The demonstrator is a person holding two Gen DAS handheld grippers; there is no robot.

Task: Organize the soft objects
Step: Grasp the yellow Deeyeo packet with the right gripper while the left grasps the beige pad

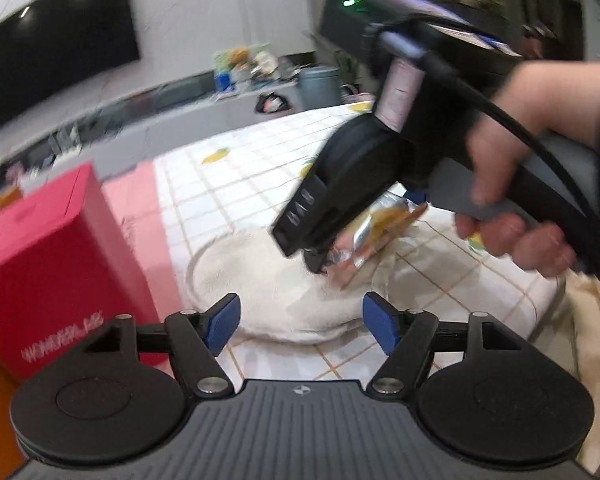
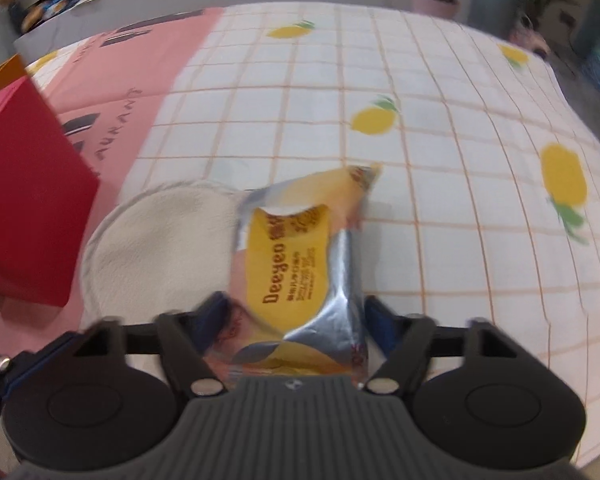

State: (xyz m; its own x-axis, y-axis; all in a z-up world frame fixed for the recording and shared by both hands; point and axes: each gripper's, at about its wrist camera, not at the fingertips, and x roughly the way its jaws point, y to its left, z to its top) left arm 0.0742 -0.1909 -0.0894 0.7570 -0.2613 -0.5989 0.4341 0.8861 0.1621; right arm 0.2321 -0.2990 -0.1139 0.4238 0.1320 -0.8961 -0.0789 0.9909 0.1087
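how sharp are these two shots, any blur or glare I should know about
Left wrist view: the background and the right claw smear with motion blur, its own left claw stays crisp. Right wrist view: the foil packet is blurred with silver glare; the fisheye bends the checked cloth.

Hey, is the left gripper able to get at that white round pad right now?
Probably yes. The left gripper is open with the white round pad just ahead. The right gripper, holding the yellow packet, hangs over the pad's far side, leaving the near edge free.
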